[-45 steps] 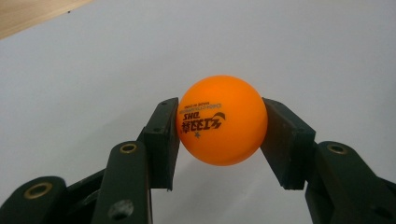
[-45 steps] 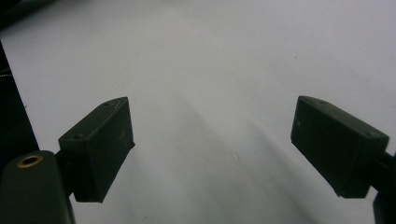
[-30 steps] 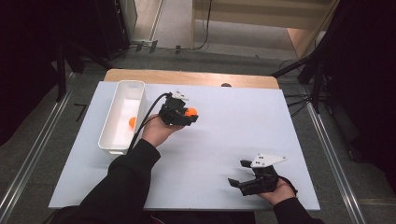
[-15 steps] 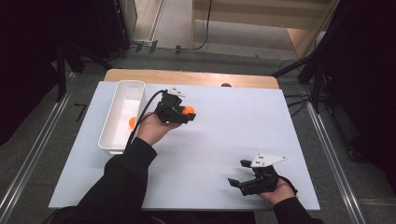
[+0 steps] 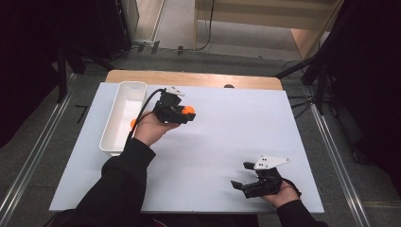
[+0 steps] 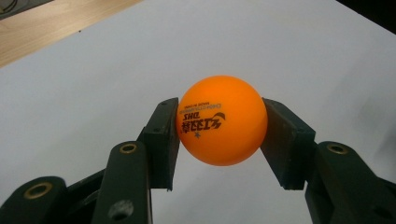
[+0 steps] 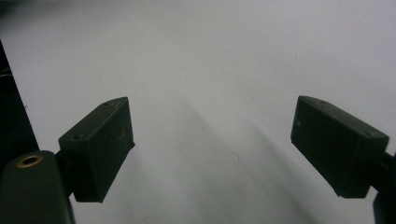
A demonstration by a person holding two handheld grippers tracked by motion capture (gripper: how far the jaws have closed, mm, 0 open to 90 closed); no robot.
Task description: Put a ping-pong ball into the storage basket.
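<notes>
High view: we see left tongs [image 5: 185, 115] pinching orange ball [image 5: 189, 110], upper centre-left, just right of white tray [image 5: 124, 94]; right tongs [image 5: 246, 182] spread, lower right over bench [image 5: 236, 123]. Left gripper view: ball [image 6: 221, 120] centred between jaws. Right gripper view: right tongs [image 7: 212, 149] spread, nothing between.

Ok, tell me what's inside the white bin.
In the white bin, one orange ball shows against the right wall, partly hidden by the left hand. The bin's near end is covered by the wrist and cable.
</notes>
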